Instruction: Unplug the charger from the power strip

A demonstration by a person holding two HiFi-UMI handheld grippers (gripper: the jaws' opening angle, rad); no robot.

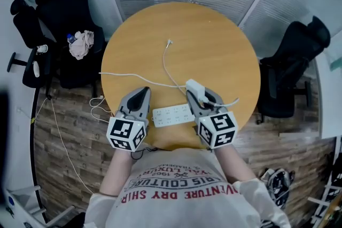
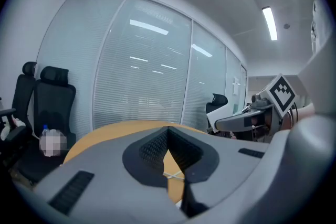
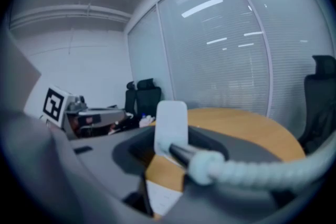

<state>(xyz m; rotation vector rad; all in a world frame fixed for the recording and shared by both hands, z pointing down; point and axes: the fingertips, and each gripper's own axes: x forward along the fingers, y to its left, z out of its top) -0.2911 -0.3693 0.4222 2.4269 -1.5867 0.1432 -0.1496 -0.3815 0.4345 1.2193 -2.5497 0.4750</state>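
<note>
Nearest me, at the table's (image 1: 214,34) six o'clock, the power strip (image 1: 172,115) lies unplugged. My right gripper (image 1: 200,97) clamps the charger (image 1: 193,86) at its tips, clear of the sockets (job looks done). Left gripper (image 1: 141,92), closed and empty, sits at the strip's nine o'clock, probably to steady it. The cable (image 1: 165,64) trails toward twelve.

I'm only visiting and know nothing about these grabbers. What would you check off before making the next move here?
1. Grip: right gripper clamped on charger, ok.
2. Unplugged: charger held above strip, ok.
3. Spare hand: left gripper shut and empty, ok.
4. Support: strip lies flat on table, ok.
5. Snags: cable free along its whole run, cannot tell.
</note>
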